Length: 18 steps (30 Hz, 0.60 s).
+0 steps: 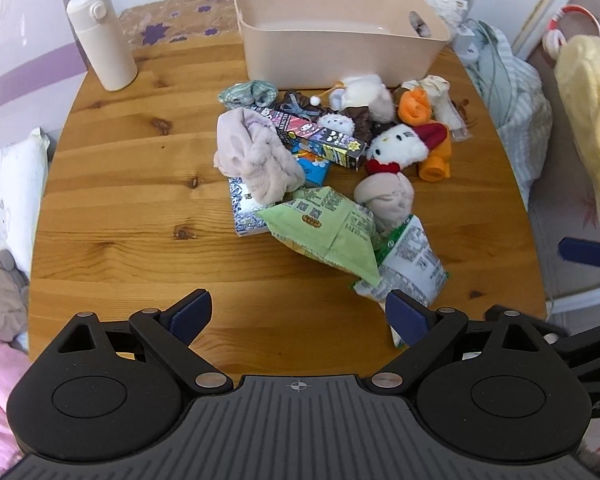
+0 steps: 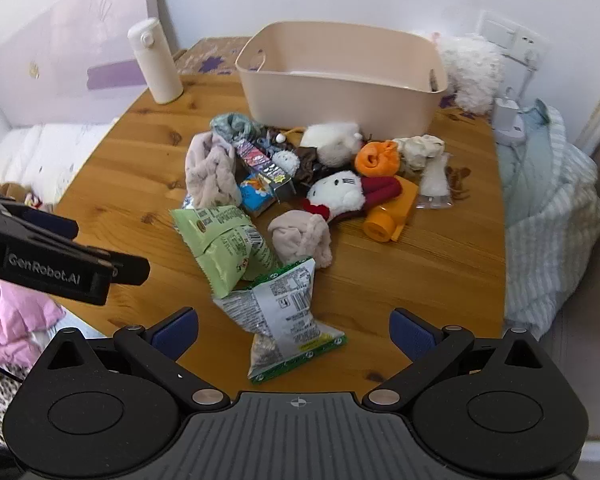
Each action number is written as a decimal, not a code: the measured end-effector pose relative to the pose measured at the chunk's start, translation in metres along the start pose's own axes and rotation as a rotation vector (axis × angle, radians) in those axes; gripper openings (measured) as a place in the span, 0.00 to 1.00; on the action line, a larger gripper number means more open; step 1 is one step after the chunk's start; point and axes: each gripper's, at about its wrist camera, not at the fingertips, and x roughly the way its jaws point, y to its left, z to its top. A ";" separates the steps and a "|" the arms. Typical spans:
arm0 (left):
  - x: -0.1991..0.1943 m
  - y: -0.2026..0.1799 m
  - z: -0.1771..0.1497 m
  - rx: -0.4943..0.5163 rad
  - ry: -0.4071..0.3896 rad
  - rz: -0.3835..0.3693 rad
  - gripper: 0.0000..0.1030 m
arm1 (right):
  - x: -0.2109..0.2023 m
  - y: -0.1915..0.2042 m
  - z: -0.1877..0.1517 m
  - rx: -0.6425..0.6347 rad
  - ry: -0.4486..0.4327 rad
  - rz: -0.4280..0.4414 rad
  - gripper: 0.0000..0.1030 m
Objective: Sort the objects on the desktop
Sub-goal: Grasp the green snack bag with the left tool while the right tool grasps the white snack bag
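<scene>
Both tools hang spread wide above the near edge of the surface (image 2: 440, 264), the left tool (image 1: 298, 314) and right tool (image 2: 294, 330) holding nothing. The white-green snack bag (image 2: 284, 320) lies nearest, overlapping the light green bag (image 2: 220, 248); a careless pinch could drag both, or crush the contents. The beige bin (image 2: 340, 92) stands empty behind the pile.

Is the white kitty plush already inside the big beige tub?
No, the kitty plush lies on the wooden table in the pile, in front of the beige tub.
</scene>
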 end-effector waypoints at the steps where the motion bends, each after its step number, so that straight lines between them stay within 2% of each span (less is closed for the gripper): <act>1: 0.003 0.000 0.002 -0.012 0.002 -0.001 0.93 | 0.006 0.001 0.002 -0.021 0.006 -0.007 1.00; 3: 0.009 0.001 0.007 -0.041 0.001 0.001 0.93 | 0.014 0.000 0.006 -0.042 0.013 -0.009 1.00; 6: 0.016 0.000 0.014 -0.091 -0.010 0.019 0.93 | 0.027 -0.006 0.009 -0.046 0.032 0.038 1.00; 18: 0.060 -0.013 0.035 -0.171 0.026 0.049 0.93 | 0.086 -0.014 0.016 -0.139 0.107 0.122 1.00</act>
